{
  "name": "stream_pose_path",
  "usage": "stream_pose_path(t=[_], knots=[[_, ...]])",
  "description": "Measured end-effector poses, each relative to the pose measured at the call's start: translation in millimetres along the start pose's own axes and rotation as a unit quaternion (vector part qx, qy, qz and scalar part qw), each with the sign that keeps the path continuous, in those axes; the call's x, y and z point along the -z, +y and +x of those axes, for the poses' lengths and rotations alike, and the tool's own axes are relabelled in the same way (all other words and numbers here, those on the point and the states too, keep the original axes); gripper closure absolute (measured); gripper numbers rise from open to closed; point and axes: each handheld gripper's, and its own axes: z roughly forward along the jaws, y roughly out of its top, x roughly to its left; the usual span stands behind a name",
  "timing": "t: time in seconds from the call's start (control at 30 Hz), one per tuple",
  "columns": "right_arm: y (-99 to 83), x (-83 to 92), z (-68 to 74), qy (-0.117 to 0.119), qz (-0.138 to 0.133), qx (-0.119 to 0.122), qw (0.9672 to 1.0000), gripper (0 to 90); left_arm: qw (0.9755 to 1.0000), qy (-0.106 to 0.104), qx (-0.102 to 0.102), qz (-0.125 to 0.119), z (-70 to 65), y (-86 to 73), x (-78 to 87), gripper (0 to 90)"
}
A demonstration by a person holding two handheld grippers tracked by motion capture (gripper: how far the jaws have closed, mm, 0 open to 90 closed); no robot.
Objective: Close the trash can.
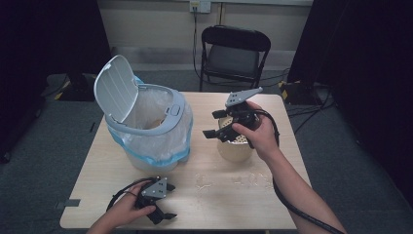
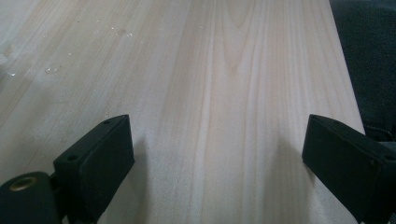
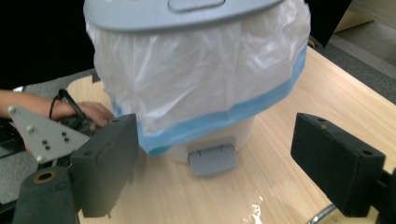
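A white pedal bin stands on the left of the wooden table, its lid tipped up and a clear bag with a blue band lining it. My right gripper hangs open above a beige round container, jaws pointing at the bin. In the right gripper view the bin and its grey pedal sit ahead of the open right gripper. My left gripper rests open near the front edge. In its own view the left gripper holds nothing.
Wet glints lie on the table in front of the container, and more droplets show in the left gripper view. A black folding chair stands behind the table. Cables trail on the floor at the right.
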Motion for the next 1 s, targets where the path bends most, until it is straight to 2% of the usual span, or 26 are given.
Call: stream_pose_path(t=[0.57,1.0], knots=[[-52.3,4.6,12.6,0.002,0.022,-0.004,0.9998,14.7,1.0000,-0.001,0.006,-0.001,-0.5,-0.3,-0.5,8.1],[-83.9,6.1,18.8,0.007,0.019,-0.011,0.9997,14.7,0.9999,0.009,0.013,0.003,-1.7,0.0,-1.1,5.6]])
